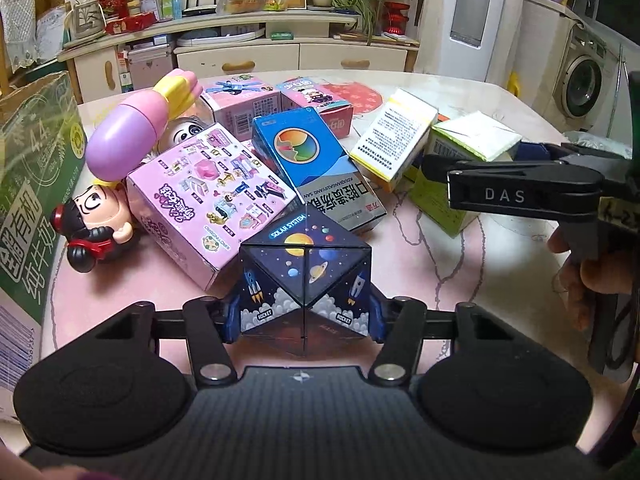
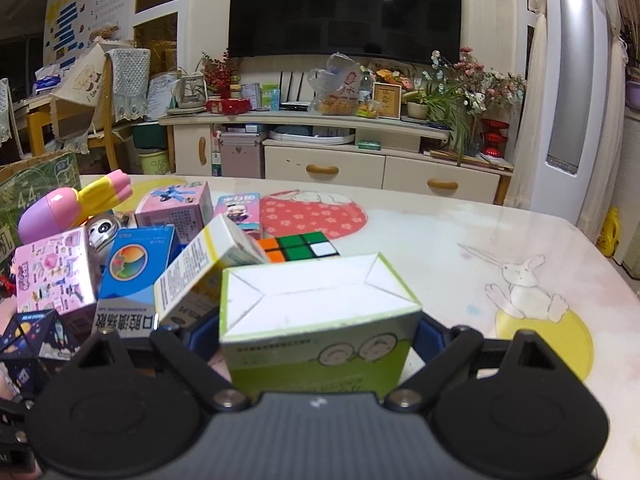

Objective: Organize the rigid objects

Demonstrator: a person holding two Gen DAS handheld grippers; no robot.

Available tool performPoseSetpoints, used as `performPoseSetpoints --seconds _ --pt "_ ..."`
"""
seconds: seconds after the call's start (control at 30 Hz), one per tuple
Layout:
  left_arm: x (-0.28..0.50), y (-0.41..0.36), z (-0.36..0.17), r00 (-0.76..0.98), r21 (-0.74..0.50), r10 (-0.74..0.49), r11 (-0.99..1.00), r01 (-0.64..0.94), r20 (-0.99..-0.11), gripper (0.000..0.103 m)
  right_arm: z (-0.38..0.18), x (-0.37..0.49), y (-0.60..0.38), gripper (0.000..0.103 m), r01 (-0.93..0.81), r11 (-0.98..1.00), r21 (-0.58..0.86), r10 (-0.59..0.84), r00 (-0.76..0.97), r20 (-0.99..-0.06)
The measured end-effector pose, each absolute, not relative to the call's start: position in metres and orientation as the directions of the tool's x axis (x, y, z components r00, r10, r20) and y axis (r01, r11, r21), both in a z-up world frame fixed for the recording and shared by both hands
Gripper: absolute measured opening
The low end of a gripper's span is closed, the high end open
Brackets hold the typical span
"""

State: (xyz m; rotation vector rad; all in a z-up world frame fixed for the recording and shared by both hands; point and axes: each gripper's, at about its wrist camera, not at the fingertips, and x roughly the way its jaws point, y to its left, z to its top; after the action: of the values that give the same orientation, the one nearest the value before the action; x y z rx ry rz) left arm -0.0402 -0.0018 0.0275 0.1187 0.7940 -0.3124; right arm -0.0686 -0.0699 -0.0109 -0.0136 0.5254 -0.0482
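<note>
My left gripper [image 1: 305,316] is shut on a dark blue solar-system cube [image 1: 305,276], its blue pads pressed on both sides. My right gripper [image 2: 316,340] is shut on a green and white box [image 2: 320,320]; it also shows in the left wrist view [image 1: 472,140], with the right gripper [image 1: 520,176] coming in from the right. A pile lies behind on the pink table [image 1: 460,264]: a pink sticker box [image 1: 212,196], a blue box [image 1: 316,168], a yellow-edged white box [image 1: 394,138], two pink boxes [image 1: 244,104], a Rubik's cube [image 2: 300,246].
A pink-purple capsule toy [image 1: 140,128], a small panda figure [image 1: 188,132] and a doll figure [image 1: 96,224] lie at the left of the pile. A green carton [image 1: 32,184] stands at the table's left edge. A cabinet [image 2: 360,168] stands behind the table.
</note>
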Motion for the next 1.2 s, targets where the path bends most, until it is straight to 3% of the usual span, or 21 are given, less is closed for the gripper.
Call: performPoseSetpoints --seconds 0.33,0.63,0.97,1.2 --pt "-0.050 0.011 0.051 0.702 -0.027 -0.273 0.940 0.340 -0.658 0.070 -0.003 -0.091 -0.068 0.092 0.164 0.986 -0.030 -0.158 0.860 -0.486" --pt "-0.049 0.032 0.074 0.725 -0.065 -0.306 0.938 0.340 -0.617 0.070 0.010 -0.109 -0.049 0.091 0.171 0.985 -0.032 -0.166 0.869 -0.466" --pt "-0.051 0.058 0.101 0.780 -0.100 -0.320 0.943 0.318 -0.537 0.070 0.038 -0.128 -0.014 0.091 0.117 0.993 -0.021 -0.114 0.890 -0.442" --pt "-0.043 0.096 0.115 0.830 -0.121 -0.260 0.965 0.231 -0.493 0.070 0.070 -0.127 0.034 0.092 -0.018 1.000 0.005 0.019 0.922 -0.387"
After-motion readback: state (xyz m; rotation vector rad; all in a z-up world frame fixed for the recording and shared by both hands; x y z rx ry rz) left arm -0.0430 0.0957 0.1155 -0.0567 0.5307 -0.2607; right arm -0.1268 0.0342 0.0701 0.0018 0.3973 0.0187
